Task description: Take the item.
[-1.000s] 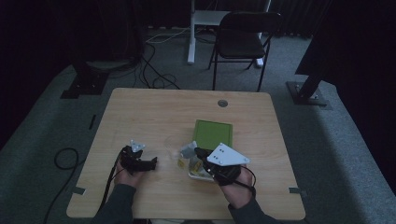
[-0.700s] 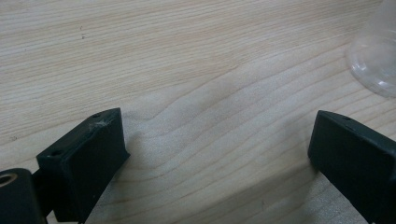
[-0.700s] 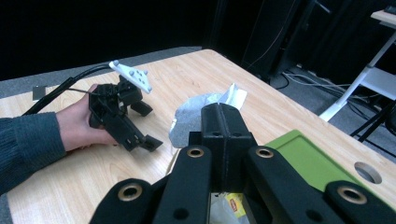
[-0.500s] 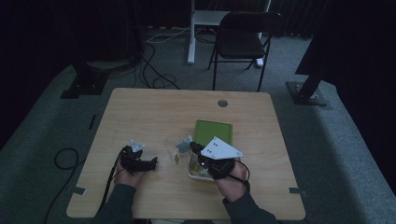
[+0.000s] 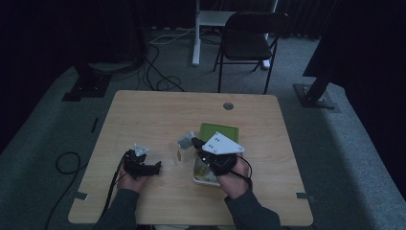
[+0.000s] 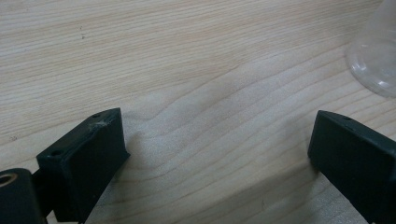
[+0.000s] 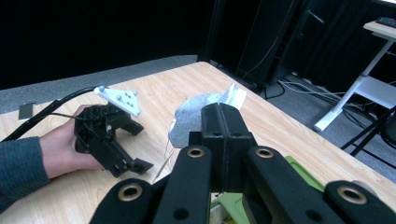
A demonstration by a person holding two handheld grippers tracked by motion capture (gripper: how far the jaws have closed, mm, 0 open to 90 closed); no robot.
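My right gripper [image 5: 193,142] is shut on a crumpled grey and white wrapper [image 5: 185,140], held in the air just right of a clear plastic cup [image 5: 177,152]. In the right gripper view the wrapper [image 7: 194,113] sticks out to the left of the shut jaws [image 7: 225,116], and thin strands hang below it. My left gripper [image 5: 156,167] rests on the wooden table [image 5: 143,115] left of the cup, its jaws wide apart with nothing between them [image 6: 217,135]. The cup's rim [image 6: 376,63] shows at the upper right of the left gripper view.
A white tray [image 5: 200,178] with yellowish contents lies under my right hand. Just beyond it sits a flat green box [image 5: 219,131]. A round grommet hole [image 5: 228,106] is near the table's far edge. A black chair [image 5: 251,40] stands behind the table.
My right gripper has moved away from me and slightly left, lifting the wrapper from over the tray toward the cup. The left gripper has stayed in place.
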